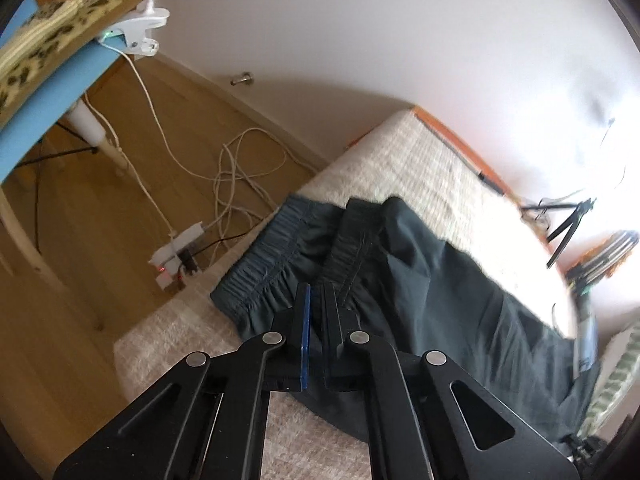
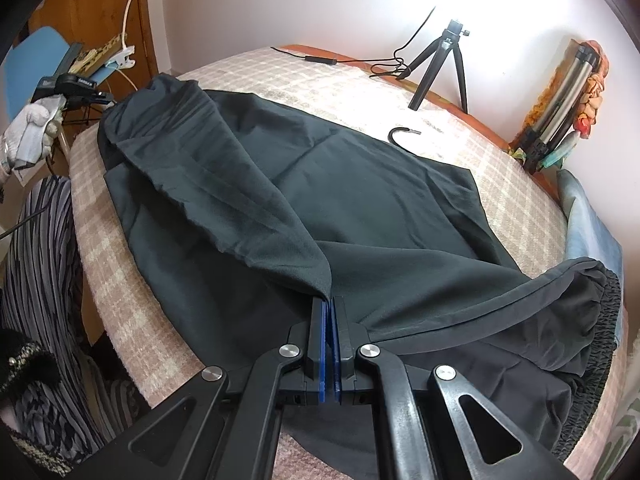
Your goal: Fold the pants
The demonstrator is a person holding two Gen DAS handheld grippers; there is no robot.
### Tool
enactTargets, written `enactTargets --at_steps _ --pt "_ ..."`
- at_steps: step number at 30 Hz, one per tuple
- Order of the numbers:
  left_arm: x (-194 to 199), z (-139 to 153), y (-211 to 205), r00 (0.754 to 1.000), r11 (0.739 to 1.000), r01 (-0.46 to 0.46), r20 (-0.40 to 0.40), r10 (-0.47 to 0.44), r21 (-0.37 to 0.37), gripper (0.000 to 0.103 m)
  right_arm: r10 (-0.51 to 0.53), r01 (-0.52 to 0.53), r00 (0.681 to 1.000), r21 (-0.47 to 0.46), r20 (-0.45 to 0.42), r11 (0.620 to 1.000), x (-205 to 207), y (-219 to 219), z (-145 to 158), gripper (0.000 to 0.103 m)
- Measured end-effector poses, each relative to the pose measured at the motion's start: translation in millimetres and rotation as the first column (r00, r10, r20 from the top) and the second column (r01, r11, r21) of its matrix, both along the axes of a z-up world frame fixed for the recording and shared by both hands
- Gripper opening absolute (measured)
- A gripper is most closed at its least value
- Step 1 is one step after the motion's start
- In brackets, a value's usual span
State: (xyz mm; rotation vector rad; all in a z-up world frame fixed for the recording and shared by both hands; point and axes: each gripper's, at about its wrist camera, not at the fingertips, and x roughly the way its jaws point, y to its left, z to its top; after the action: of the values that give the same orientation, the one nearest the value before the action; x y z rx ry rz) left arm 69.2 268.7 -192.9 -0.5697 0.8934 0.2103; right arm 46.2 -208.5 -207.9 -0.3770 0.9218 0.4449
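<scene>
Dark grey pants [image 2: 352, 200] lie spread on a bed with a checked beige cover [image 2: 304, 76]. My right gripper [image 2: 330, 300] is shut on a fold of the pants and holds the cloth raised in a ridge running to the far left. An elastic cuff or waistband [image 2: 600, 360] bunches at the right. In the left wrist view the pants' elastic waistband [image 1: 264, 268] lies near the bed's corner. My left gripper [image 1: 318, 286] is over the waistband with a narrow gap between its fingers; dark cloth lies between and behind them. The left gripper and gloved hand [image 2: 36, 128] show at the far left.
A small black tripod [image 2: 440, 64] and a cable stand at the bed's far edge by the wall. A black hook [image 2: 402, 132] lies on the cover. A folded tripod [image 2: 560, 108] leans at the right. Floor with white cables and a power strip [image 1: 180, 256] lies left of the bed, beside a blue chair [image 1: 52, 96].
</scene>
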Motion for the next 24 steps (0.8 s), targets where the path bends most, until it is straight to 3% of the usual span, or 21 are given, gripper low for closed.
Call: enactTargets --at_steps 1,3,5,9,12,15,16,17,24 --pt "2 -1 4 1.000 1.000 -0.006 0.002 0.006 -0.017 0.004 0.000 0.000 1.000 0.002 -0.002 1.000 1 1 0 0.000" --pt "10 -4 7 1.000 0.998 0.003 -0.010 -0.003 -0.055 0.018 0.001 -0.001 1.000 -0.002 0.000 1.000 2 3 0 0.001" --pt "20 -8 3 0.999 0.997 0.033 -0.011 -0.034 -0.072 0.040 0.006 -0.006 1.000 -0.002 -0.003 1.000 2 6 -1 0.001" --pt "39 -20 -11 0.994 0.996 0.088 -0.056 -0.089 -0.019 0.047 0.015 -0.015 1.000 -0.008 -0.003 1.000 2 11 -1 0.002" --pt "51 -33 -23 0.986 0.989 0.126 -0.121 -0.116 0.076 0.047 0.012 -0.013 1.000 -0.011 -0.007 1.000 3 11 -3 0.003" --pt "50 -34 -38 0.983 0.970 0.157 -0.122 -0.135 0.185 0.046 0.003 -0.003 1.000 -0.012 -0.015 1.000 5 10 -4 0.004" --pt "49 -34 -41 0.983 0.965 0.165 -0.118 -0.142 0.206 0.031 0.001 -0.001 1.000 -0.011 -0.016 1.000 4 9 -4 0.004" --pt "48 -33 -45 0.981 0.959 0.178 -0.116 -0.156 0.219 0.025 -0.002 0.001 1.000 -0.007 -0.019 1.000 5 9 -5 0.004" --pt "27 -13 -23 0.993 0.969 0.118 -0.057 -0.108 0.215 0.023 -0.018 0.018 1.000 -0.002 -0.009 1.000 8 12 -3 0.002"
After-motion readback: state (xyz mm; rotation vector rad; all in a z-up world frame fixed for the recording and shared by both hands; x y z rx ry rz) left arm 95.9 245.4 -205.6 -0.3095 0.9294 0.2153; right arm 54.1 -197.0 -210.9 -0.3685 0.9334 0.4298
